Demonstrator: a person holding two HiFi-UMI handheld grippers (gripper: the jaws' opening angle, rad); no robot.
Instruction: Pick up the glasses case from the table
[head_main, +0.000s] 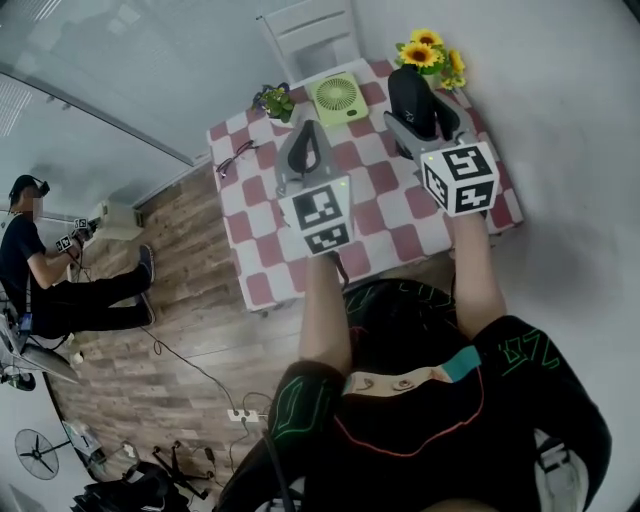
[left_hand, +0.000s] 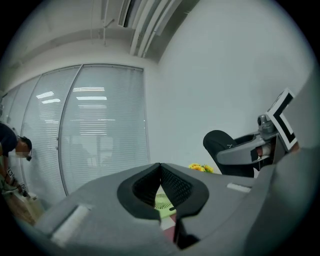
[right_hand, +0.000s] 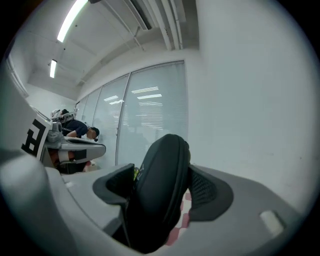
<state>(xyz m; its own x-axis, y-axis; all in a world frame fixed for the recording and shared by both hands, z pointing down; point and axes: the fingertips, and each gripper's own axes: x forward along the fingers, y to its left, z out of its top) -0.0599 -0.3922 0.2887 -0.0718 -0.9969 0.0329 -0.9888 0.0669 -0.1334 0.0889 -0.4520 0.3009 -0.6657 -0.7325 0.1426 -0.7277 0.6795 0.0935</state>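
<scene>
The black glasses case (head_main: 408, 88) is lifted above the far right part of the checkered table (head_main: 395, 215). My right gripper (head_main: 418, 118) is shut on it. In the right gripper view the case (right_hand: 162, 185) stands nearly upright and fills the space between the two pads (right_hand: 207, 192). The left gripper view shows the same case (left_hand: 220, 144) off to the right. My left gripper (head_main: 307, 135) hovers over the middle of the table. Its jaws (left_hand: 160, 167) meet at the tips with nothing between them.
A green desk fan (head_main: 338, 97) lies at the table's far edge, with sunflowers (head_main: 430, 55) to its right and a small potted plant (head_main: 275, 100) to its left. A pair of glasses (head_main: 235, 155) lies near the left edge. A white chair (head_main: 305, 30) stands behind. A person (head_main: 40, 270) sits at far left.
</scene>
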